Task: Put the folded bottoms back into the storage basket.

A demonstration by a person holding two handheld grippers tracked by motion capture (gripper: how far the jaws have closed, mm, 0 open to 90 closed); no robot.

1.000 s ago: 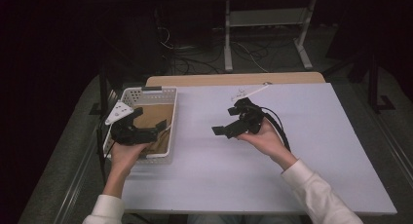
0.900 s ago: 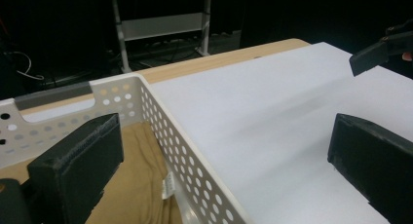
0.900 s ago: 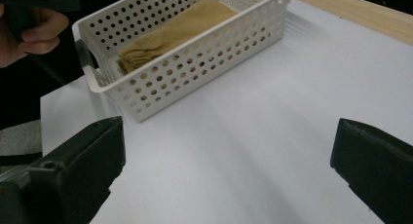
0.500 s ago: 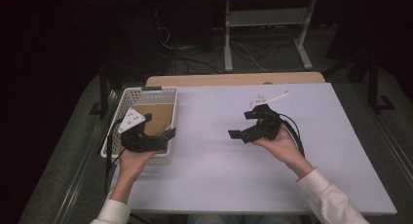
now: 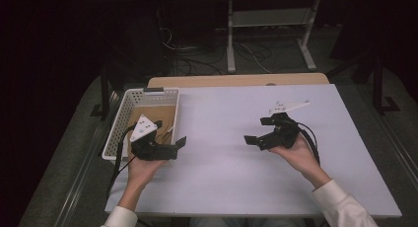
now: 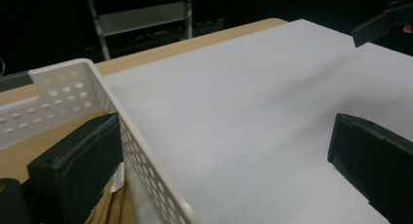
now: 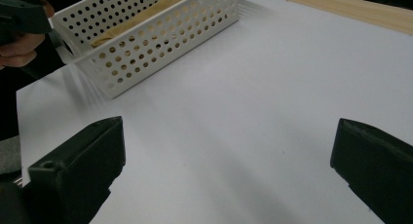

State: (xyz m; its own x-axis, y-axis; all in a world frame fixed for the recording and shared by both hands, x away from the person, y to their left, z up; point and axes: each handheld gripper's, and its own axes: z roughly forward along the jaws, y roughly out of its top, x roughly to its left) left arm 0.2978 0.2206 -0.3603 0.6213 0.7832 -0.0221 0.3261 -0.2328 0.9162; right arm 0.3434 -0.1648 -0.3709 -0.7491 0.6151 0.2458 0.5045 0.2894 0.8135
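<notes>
Two open grippers over a white table, one basket at its left edge.

The white table (image 5: 222, 177) carries one white perforated basket (image 5: 123, 106) with something tan and flat lying inside; no writing can be read on it. The left gripper (image 5: 170, 147) hangs over the basket's near right corner, jaws wide apart with the basket wall between them, gripping nothing. The right gripper (image 5: 256, 135) hovers above bare table, well apart from the basket, jaws also spread and empty.

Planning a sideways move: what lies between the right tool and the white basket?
Nothing: the high view shows bare white table between the right tool and the basket.
</notes>
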